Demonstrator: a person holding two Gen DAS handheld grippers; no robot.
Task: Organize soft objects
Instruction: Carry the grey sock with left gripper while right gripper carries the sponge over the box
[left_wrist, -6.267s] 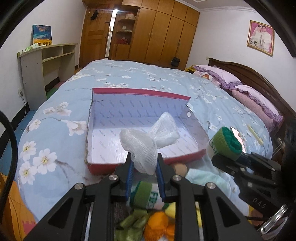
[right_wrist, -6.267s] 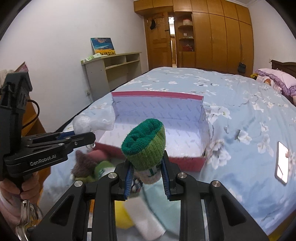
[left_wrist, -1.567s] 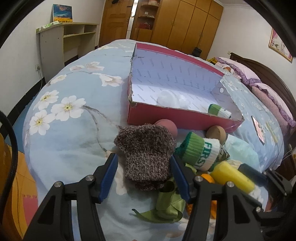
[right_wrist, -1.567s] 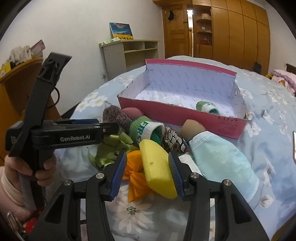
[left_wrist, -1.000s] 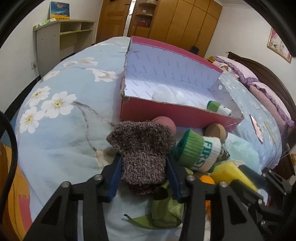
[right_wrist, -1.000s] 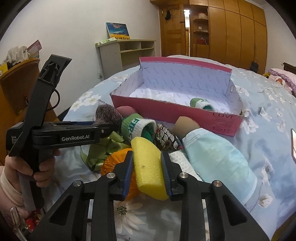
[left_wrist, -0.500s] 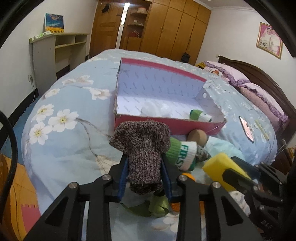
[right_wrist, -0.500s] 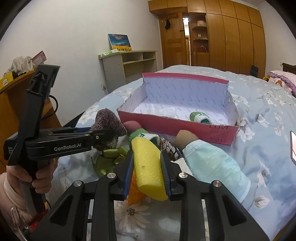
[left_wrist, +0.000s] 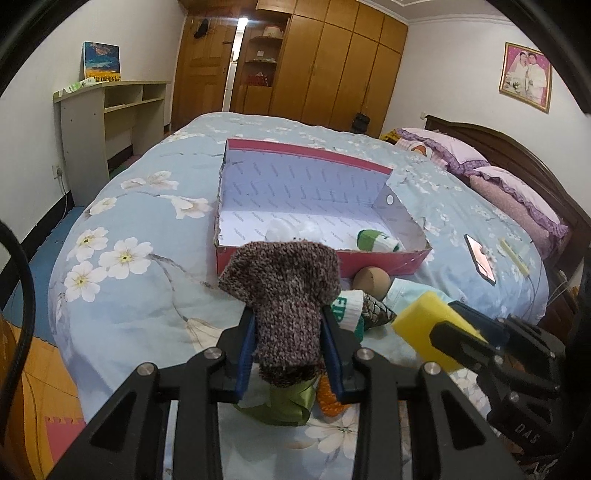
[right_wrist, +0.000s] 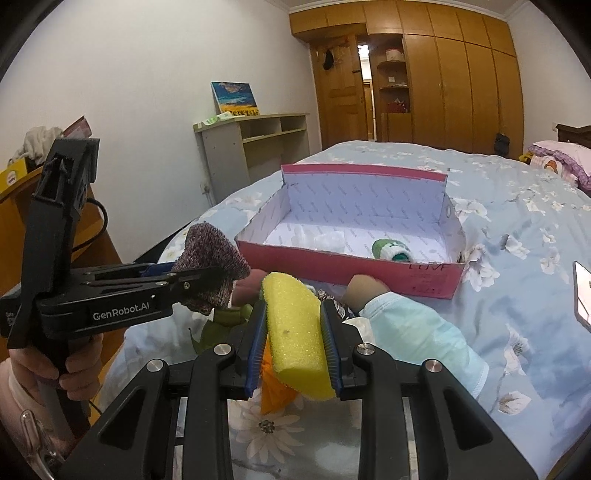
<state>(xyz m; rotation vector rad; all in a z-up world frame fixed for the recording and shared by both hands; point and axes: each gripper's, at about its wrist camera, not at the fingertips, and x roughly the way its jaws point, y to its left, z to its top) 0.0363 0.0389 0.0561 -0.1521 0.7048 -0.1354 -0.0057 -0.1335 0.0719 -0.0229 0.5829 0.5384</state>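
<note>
Nearest the lens, the left gripper (left_wrist: 288, 343) has just finished closing and now pinches a brown knitted sock (left_wrist: 284, 295) between its blue pads, the sock's cuff flaring above the fingertips. The right gripper (right_wrist: 293, 343) clamps a yellow sponge (right_wrist: 295, 332) that stands upright between its pads. Under both tools a heap of soft things lies on the floral bedspread (left_wrist: 140, 280): a green ribbon (left_wrist: 284, 402), an orange piece (right_wrist: 273, 391), a green-and-white rolled sock (left_wrist: 349, 306), a patterned cloth (left_wrist: 376, 310), a light blue garment (right_wrist: 417, 332) and a tan ball (left_wrist: 371, 282) touching the box's near wall. Just beyond the heap sits the open pink box (left_wrist: 369, 264), which holds a white mesh puff (left_wrist: 291, 230) and a second green-and-white sock (left_wrist: 376, 240). A phone (left_wrist: 480, 264) lies on the bedspread to the box's right. Farther off are purple pillows (left_wrist: 509, 188) and wooden wardrobes (left_wrist: 332, 70).
</note>
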